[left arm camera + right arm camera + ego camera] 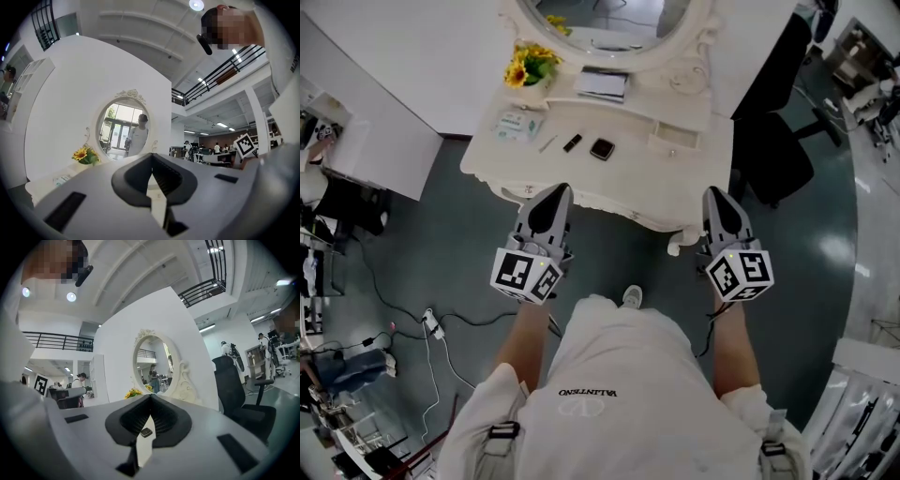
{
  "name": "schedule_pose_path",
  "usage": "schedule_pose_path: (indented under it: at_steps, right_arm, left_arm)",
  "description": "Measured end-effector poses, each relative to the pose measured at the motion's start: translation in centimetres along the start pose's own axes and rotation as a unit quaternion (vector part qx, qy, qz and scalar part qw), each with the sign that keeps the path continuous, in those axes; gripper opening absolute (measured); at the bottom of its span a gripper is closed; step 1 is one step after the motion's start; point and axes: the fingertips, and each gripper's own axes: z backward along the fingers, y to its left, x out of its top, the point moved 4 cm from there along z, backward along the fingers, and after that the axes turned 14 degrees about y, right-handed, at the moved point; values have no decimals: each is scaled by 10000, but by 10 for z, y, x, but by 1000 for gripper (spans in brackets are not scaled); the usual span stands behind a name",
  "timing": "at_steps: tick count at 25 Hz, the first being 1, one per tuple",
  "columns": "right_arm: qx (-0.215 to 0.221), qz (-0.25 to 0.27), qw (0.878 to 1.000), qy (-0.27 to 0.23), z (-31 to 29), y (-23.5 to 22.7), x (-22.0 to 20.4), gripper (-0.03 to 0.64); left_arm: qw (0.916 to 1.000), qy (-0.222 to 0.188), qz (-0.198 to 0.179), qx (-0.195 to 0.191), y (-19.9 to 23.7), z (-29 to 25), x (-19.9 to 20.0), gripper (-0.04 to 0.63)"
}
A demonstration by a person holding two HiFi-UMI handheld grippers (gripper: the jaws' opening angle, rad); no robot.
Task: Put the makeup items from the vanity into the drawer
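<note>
The white vanity [694,112] stands ahead of me. On its top lie a dark compact [601,148], a black lipstick tube [572,142], a thin pencil [547,142] and a pale green packet [517,125]. A small white drawer front [673,141] sits at the top's right. My left gripper [555,190] is shut and empty, its tip at the vanity's front edge. My right gripper [717,192] also looks shut and empty, by the front right corner. In the left gripper view the left gripper's [151,157] jaws meet. In the right gripper view the right gripper [151,397] frames the compact [146,432] below its tip.
An oval mirror [609,23], sunflowers [530,66] and a flat book-like thing [602,84] stand at the vanity's back. A black office chair [773,155] is at its right. Cables and a power strip [431,323] lie on the grey floor at my left.
</note>
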Motion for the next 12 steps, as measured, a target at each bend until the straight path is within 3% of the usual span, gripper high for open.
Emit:
schedule_pose_path:
  at_steps: [12]
  right_arm:
    - [187,-96,9993,320,-47,-15,-13,11]
  left_arm:
    - [9989,463,12,119,19,-40,-30,2]
